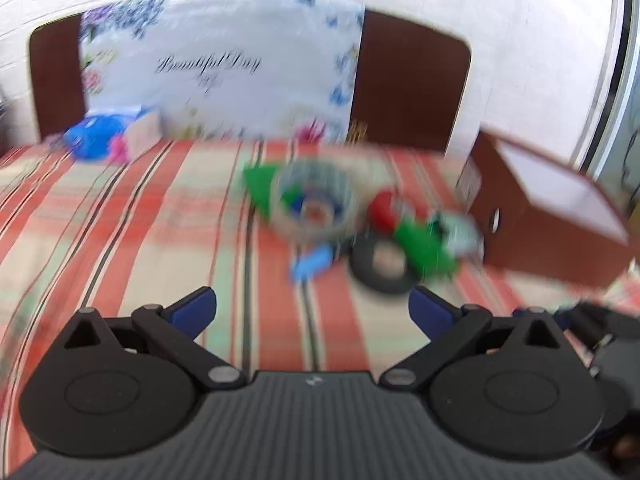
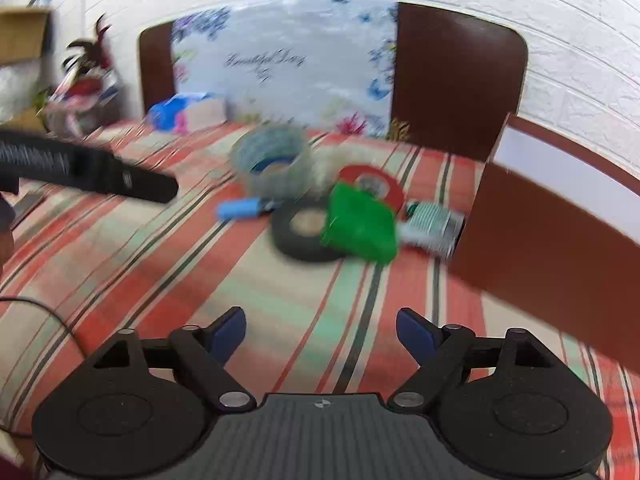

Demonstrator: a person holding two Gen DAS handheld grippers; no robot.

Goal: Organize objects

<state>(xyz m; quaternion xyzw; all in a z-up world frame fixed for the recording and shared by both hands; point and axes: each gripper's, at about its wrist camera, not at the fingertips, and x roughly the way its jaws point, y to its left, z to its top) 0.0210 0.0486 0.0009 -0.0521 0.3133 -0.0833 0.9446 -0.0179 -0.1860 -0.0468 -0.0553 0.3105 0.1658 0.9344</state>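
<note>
Left tool [image 1: 312, 304] released, jaws spread wide, nothing between them, tilted down over the striped tabletop [image 1: 140, 220]. Right tool [image 2: 320, 330] also released and empty, same downward tilt, slightly narrower gap.

Task things sit ahead of both tools in one loose cluster, well apart from either: black tape roll [image 2: 306, 232] nearest, flat on the cloth; green plastic piece [image 2: 360, 226] lying over its right edge; red tape roll [image 2: 372, 184] behind that; clear tape roll [image 2: 272, 160] further back and left; small blue cylinder-like item [image 2: 244, 209] left of the black roll; striped pale item [image 2: 430, 226] right of the green piece, just beside the brown box [image 2: 560, 216].

Step, as a judgement: approach for a first pick, likely into the brown box. Do it well: take the green piece first since it overlaps the black roll, come down with jaws straddling one narrow edge, avoid dragging the roll. Motion blur heavy, so slow down before closing.

View differences: right wrist view shows the left tool's black body coming in from the left, plus clutter and a plant far left; left wrist view shows a second green piece [image 1: 260, 184] behind the clear roll and the box's handle hole [image 1: 495, 220].
</note>
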